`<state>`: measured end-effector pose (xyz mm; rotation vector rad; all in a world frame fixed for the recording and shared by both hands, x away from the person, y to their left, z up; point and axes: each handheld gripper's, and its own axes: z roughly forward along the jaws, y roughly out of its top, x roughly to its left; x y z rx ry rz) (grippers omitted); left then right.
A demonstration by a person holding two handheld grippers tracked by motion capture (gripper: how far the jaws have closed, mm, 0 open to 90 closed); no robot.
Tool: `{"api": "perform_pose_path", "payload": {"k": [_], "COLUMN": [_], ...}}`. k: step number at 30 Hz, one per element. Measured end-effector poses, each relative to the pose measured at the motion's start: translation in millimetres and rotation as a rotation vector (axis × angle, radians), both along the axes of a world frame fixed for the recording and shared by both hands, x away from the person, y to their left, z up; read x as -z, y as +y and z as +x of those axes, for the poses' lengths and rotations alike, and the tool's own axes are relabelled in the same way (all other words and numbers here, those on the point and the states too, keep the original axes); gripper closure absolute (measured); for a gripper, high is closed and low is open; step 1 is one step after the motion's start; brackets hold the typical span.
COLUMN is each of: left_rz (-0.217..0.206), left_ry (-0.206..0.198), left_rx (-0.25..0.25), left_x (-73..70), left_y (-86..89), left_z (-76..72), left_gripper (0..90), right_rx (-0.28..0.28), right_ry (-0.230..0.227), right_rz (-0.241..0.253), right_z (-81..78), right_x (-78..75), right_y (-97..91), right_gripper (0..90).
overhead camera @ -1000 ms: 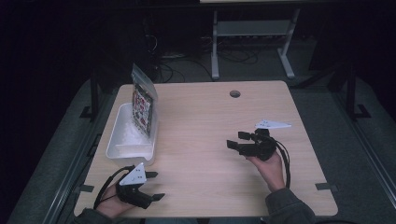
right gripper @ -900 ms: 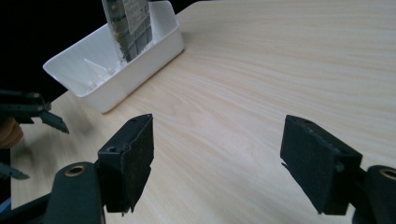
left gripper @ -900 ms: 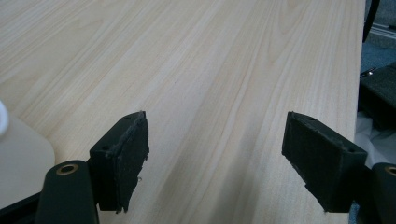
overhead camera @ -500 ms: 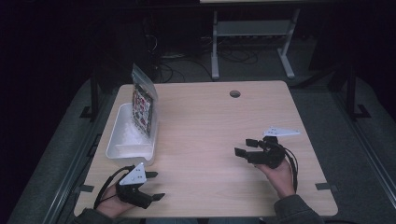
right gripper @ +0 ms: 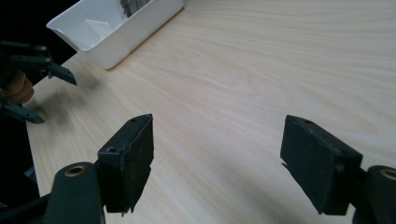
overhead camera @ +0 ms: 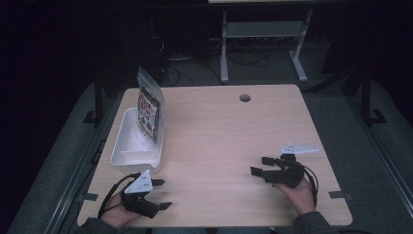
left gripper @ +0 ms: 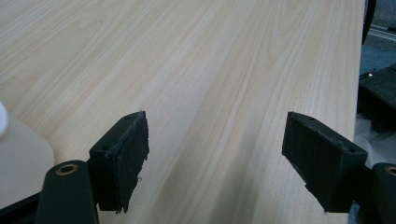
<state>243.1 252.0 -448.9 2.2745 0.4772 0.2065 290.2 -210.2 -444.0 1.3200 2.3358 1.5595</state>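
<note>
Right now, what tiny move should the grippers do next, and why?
Probably rest. Both the left gripper and right gripper are open and hold nothing, low near the table's front edge, and the bag already stands in the bin.

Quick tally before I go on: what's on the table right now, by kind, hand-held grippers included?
Hand-held grippers: 2, the left hand-held gripper and the right hand-held gripper, both open and holding nothing.
White bins: 1, the white bin at the table's left edge.
Clear bags: 1, the clear bag standing in the bin.
Total: 4
</note>
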Motion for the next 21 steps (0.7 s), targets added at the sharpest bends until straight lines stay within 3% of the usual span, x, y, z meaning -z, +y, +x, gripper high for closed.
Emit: {"api": "perform_pose_path", "payload": {"k": [21], "left_rz": [-0.011], "left_ry": [-0.003], "left_rx": [0.007], "left_x": [-0.8], "left_y": [-1.4], "left_z": [-0.2], "left_gripper": [22.1], "right_rx": [-0.049], "right_ry": [0.014], "right_rz": [-0.027], "right_z": [-38.8], "right_x": [8.4], "right_y": [-1.9], "right_gripper": [24.6]}}
